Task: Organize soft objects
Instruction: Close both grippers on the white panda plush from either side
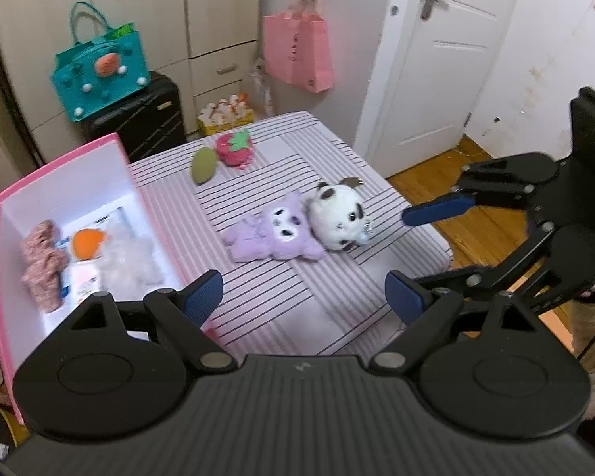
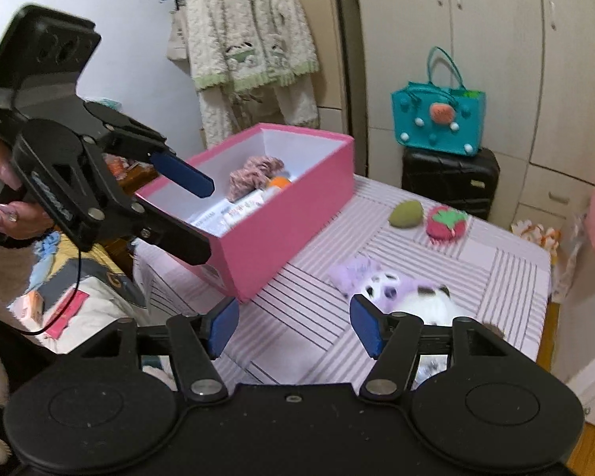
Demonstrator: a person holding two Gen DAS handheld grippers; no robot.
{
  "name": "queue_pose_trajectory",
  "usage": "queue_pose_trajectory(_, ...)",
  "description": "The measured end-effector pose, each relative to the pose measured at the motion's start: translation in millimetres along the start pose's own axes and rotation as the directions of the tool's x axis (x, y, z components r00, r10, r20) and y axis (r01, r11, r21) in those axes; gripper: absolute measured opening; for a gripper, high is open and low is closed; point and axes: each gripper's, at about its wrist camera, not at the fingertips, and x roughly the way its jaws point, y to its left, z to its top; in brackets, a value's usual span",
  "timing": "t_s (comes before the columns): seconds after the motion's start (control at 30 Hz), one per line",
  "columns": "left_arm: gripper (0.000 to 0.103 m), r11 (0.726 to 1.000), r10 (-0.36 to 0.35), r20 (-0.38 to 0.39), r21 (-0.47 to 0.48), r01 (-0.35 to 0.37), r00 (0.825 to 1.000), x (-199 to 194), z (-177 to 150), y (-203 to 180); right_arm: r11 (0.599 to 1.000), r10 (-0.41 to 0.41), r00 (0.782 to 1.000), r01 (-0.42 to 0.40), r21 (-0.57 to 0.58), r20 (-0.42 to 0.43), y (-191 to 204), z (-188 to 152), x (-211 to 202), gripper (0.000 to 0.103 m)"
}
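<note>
Striped pink-and-white table (image 1: 281, 289) fills the middle of the left wrist view, wood floor (image 1: 456, 182) past its 3 o'clock edge, white door (image 1: 428, 79) at 1 o'clock, cream wardrobe (image 1: 139, 12) at 11 o'clock. Room extras: one teal tote bag (image 1: 99, 75) on one black suitcase (image 1: 146, 119), one pink paper bag (image 1: 297, 51) hanging at 12 o'clock, a fuzzy cream robe (image 2: 250, 39) hanging at 12 o'clock in the right wrist view. Four soft toys loose on the table: one purple plush (image 1: 273, 234) touching one white panda-like plush (image 1: 337, 218) near centre, one green plush (image 1: 202, 164) just beside one red strawberry plush (image 1: 234, 146) toward 12 o'clock. One container: pink box (image 1: 4, 238), white inside, open top, at 9 o'clock on the table; it holds one pinkish knit item (image 1: 41, 265), one orange soft item (image 1: 87, 244), one pale fluffy item (image 1: 129, 265) and some printed packets, number unclear. Left gripper (image 1: 303, 297) fingers spread wide, nothing between them, above the near table edge. Right gripper (image 2: 293, 329) also spread, empty, with the purple and white plushes just beyond its right finger.
</note>
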Motion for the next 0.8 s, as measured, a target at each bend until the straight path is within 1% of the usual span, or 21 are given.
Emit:
queue_pose_trajectory(0.13, 0.089, 0.999, -0.026, 0.001, 0.02, 0.025, 1.0, 17.6, 4.4, -8.4, 0.999, 0.01, 1.0, -0.01, 0.033, -0.012, -8.5, -12.8, 14.4, 0.067)
queue_pose_trajectory(0.27, 0.089, 0.999, -0.035, 0.004, 0.009, 0.035, 0.999, 37.2, 9.8, -11.4, 0.998, -0.044, 0.999, 0.044, 0.039, -0.002, -16.4, -23.2, 23.4, 0.067)
queue_pose_trajectory(0.4, 0.087, 0.998, -0.062, -0.002, -0.007, 0.062, 0.998, 58.0, 12.9, -12.6, 0.996, -0.071, 0.997, 0.071, 0.045, -0.012, -30.2, -32.6, 27.2, 0.067)
queue_pose_trajectory(0.57, 0.086, 0.997, -0.081, 0.002, 0.008, 0.081, 0.997, 83.1, 15.9, -22.2, 0.989, -0.128, 0.991, 0.13, 0.067, -0.031, -50.5, -49.6, 31.8, 0.068)
queue_pose_trajectory(0.8, 0.086, 0.995, -0.099, 0.013, 0.022, 0.099, 0.995, 122.3, 16.0, -37.2, 0.978, -0.192, 0.981, 0.192, 0.079, -0.011, -79.3, -75.2, 51.8, 0.069)
